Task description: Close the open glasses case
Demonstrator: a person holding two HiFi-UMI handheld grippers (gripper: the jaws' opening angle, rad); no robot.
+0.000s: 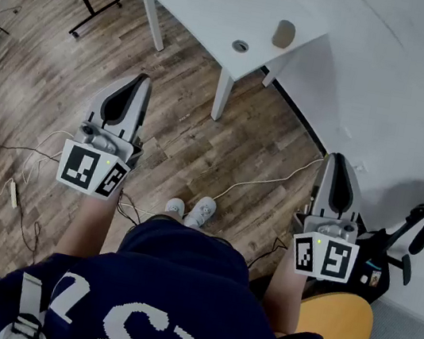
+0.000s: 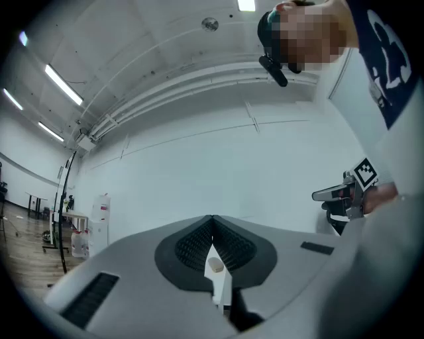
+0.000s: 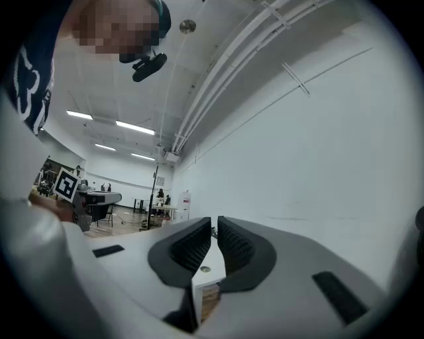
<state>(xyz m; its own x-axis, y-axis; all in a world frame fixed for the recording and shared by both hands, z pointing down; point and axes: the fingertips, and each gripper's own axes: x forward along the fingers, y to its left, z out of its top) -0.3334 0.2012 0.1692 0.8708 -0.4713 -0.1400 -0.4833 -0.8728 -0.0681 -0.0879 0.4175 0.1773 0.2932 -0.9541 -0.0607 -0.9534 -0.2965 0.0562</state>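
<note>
On table: poss. case, head view | L tongs closed | R tongs ajar, empty

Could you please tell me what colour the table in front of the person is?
The table is white; the head view shows it best.

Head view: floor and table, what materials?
Floor: wood-look planks with a low sheen. Grain streaks and board seams show. Whether it is real wood, laminate or vinyl can't be told from here.
Table: smooth plain white top and legs, matte, no grain. Probably laminated or painted board, but the look leaves it open.
</note>
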